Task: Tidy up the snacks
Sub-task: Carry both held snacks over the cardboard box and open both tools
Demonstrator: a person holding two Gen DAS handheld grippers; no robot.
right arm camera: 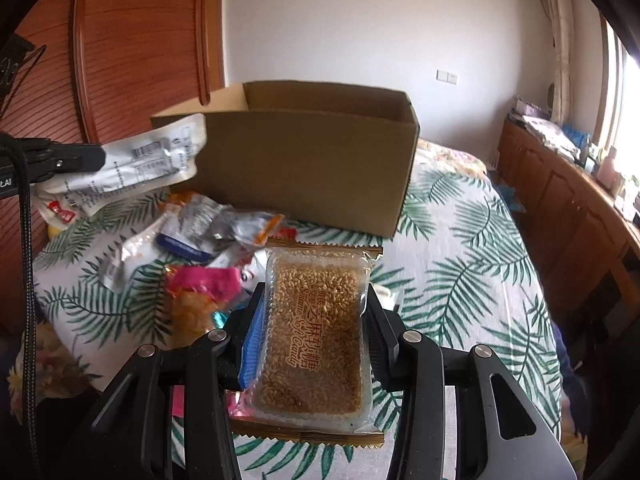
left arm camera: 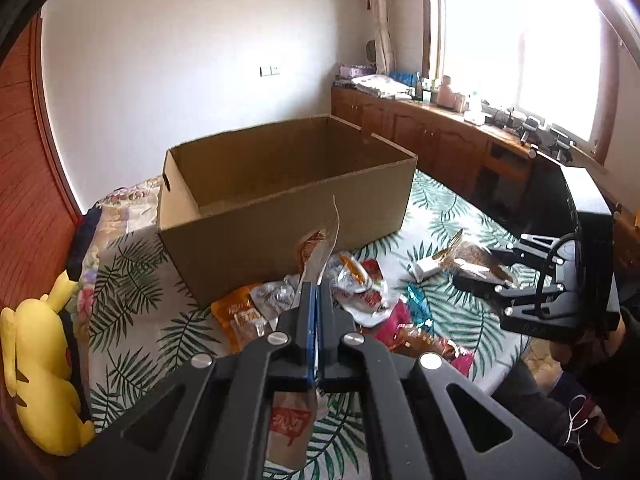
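Left claw [left arm camera: 318, 292]: clamped on a flat white snack pouch [left arm camera: 320, 256]
Right claw [right arm camera: 316, 304]: gripping sesame candy pack [right arm camera: 316, 336]
Cardboard box [left arm camera: 280, 216]: open, behind loose snacks [left arm camera: 360, 292]

A bed with a palm-leaf sheet [right arm camera: 460, 248] carries everything. An open cardboard box [left arm camera: 280, 216] stands on it, and just in front of the box, towards the cameras, lies a loose heap of snack packets [right arm camera: 208, 232] in orange, silver, pink and blue wrappers. At the bed's left edge, by a floral quilt [left arm camera: 132, 204], lies a yellow plush toy [left arm camera: 40, 360].
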